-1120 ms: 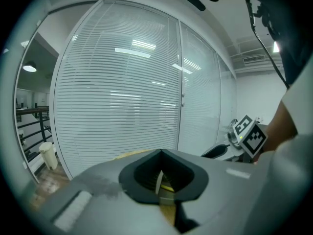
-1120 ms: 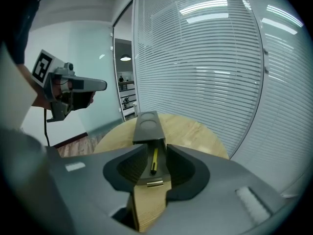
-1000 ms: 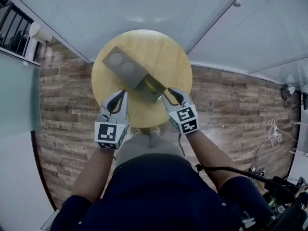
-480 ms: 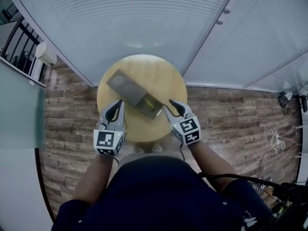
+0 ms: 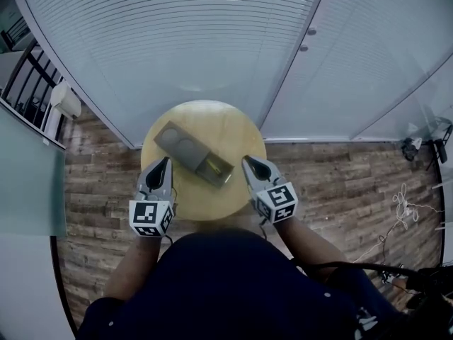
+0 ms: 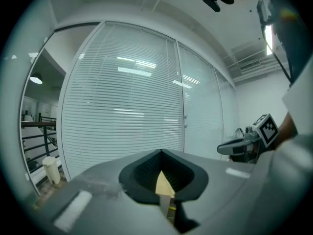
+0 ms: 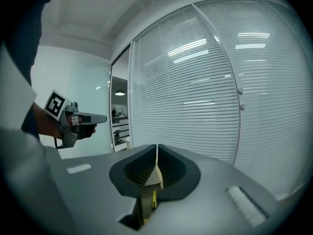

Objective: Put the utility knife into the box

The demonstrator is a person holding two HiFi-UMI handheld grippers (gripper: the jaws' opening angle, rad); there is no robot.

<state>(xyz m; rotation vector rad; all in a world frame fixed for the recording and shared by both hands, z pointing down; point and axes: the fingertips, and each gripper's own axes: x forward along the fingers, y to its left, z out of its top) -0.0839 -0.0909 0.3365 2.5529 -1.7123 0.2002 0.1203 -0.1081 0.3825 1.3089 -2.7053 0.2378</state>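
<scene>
A grey box (image 5: pixel 185 147) lies slantwise on the round wooden table (image 5: pixel 212 119). Its far half is covered by a lid with two round marks, and its near end is open. The yellow utility knife (image 5: pixel 216 166) lies inside that open end. My left gripper (image 5: pixel 165 161) (image 6: pixel 161 151) hovers at the table's near left edge, jaws together and empty, apart from the box. My right gripper (image 5: pixel 246 160) (image 7: pixel 156 145) hovers at the near right edge. Its jaws are closing, the tips meet and nothing is between them. Both gripper views show only the room's walls.
Glass walls with white blinds (image 5: pixel 177 41) stand just behind the table. The floor (image 5: pixel 333 168) around it is wood plank. A black railing (image 5: pixel 21 55) is at far left, and cables (image 5: pixel 403 204) lie on the floor at right.
Both grippers have drawn back from the box toward the near edge of the table, and their jaws have come together. The knife stays in the box. The head view has risen.
</scene>
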